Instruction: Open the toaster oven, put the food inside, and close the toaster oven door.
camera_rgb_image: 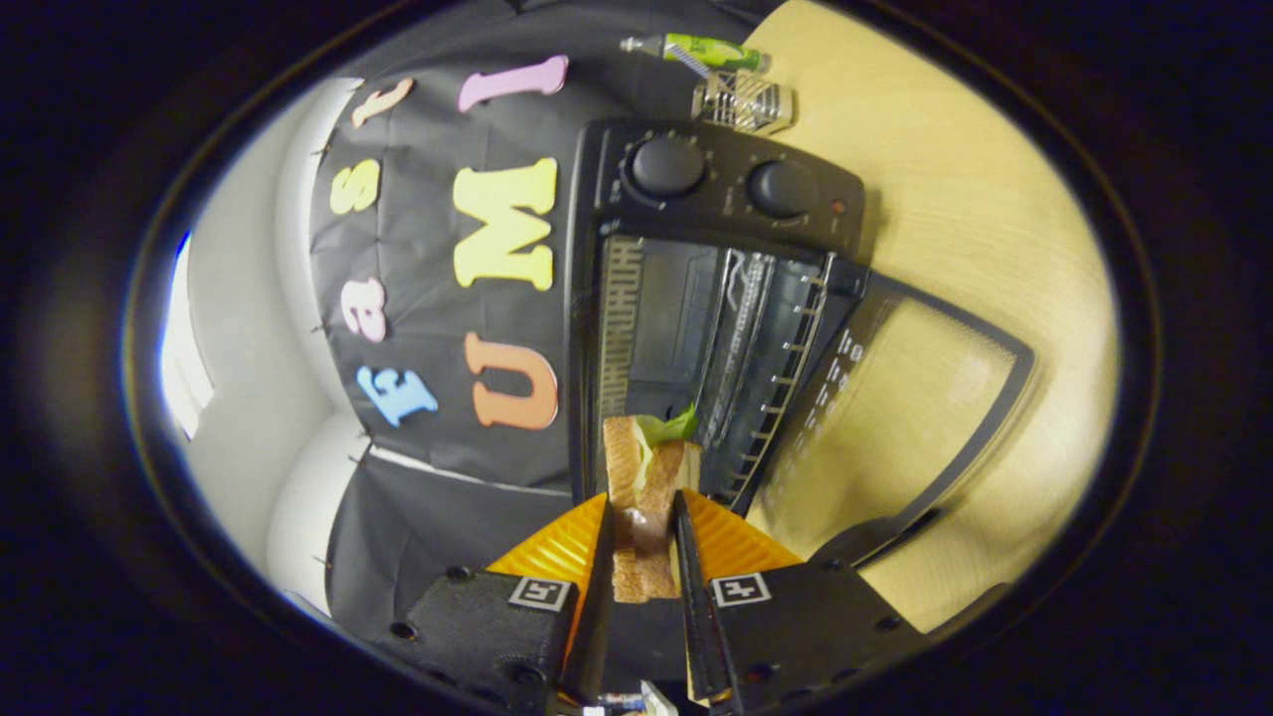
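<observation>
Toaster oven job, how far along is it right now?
Done: the toaster oven door hangs open. In hand: the gripper has its jaws shut on the sandwich, held at the oven's opening, not yet on the rack. Left: set it inside, release, close the door.

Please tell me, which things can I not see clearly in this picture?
- Sandwich: its lower part is hidden between the fingers of the hand-held gripper, which is shut on it.
- Toaster oven: markings around its knobs are too small to read.
- Green tube and metal item beyond the oven: too small and distorted to identify.
</observation>
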Motion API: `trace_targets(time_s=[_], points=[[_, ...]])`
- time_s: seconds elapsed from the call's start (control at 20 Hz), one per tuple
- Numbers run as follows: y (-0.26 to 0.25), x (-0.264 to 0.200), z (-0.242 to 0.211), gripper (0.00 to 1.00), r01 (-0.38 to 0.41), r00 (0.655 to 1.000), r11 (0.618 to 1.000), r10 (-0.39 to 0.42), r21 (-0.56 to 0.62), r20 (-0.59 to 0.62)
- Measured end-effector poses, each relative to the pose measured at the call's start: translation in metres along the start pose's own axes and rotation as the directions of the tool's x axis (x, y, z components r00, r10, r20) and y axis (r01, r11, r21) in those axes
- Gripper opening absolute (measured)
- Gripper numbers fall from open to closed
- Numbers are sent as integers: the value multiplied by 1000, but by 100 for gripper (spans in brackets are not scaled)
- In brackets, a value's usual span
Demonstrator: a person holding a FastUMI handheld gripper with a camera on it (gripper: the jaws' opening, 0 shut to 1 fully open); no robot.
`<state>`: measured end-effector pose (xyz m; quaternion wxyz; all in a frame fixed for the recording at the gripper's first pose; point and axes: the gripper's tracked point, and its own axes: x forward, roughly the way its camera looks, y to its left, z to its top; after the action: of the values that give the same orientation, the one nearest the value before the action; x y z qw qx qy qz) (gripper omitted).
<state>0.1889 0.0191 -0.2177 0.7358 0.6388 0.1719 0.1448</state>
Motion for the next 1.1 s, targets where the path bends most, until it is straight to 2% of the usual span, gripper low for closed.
trace_targets(time_s=[0.05,0.25,0.35,0.65,0.8,1.0,1.1], points=[[-11,6,11,38,23,999,1000,-23,17,39],[-24,31,32,38,20,996,994,-30,108,87],[-35,43,33,38,68,992,994,-77,89,103],[-25,53,25,38,168,984,978,-158,-121,86],[-17,61,25,38,219,975,934,-201,-282,89],[-19,83,26,40,242,969,881,-239,-406,60],[-25,92,31,42,256,965,841,-250,-477,77]])
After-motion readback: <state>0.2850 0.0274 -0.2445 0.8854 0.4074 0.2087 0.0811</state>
